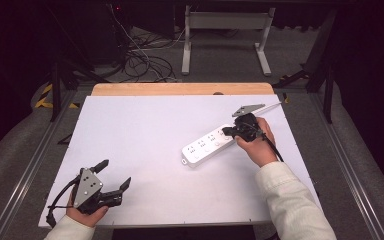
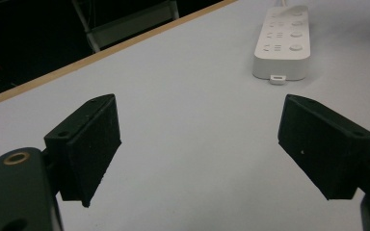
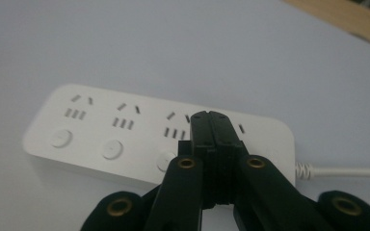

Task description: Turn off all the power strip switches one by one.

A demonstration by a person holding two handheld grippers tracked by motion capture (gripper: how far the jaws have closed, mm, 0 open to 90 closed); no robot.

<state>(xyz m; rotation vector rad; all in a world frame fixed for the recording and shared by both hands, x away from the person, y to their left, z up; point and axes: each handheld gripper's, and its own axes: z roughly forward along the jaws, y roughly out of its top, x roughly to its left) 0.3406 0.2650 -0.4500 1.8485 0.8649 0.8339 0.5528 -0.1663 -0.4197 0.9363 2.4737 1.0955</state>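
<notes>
A white-topped table (image 1: pixel 145 130) with a wooden far edge is standing on grey floor (image 1: pixel 220 60) in a dark room, while tangled cables (image 1: pixel 140 60) are lying beyond it beside a white metal frame (image 1: pixel 225 22).

Power strip (image 1: pixel 209 145): white body, white round buttons, dark grey socket slots set in repeated groups along its top; white cable at its far end. Worktop (image 1: pixel 145 125) under the strip: plain pale white sheet, no pattern; bare light-wood edge beyond the strip. Right claw (image 1: pixel 228 131), over the strip: matte black, brass-coloured rivets. Left claw (image 1: pixel 115 175), well apart from the strip: black pads, grey plate on top. Sleeve (image 1: pixel 290 200) near the strip: off-white.
</notes>
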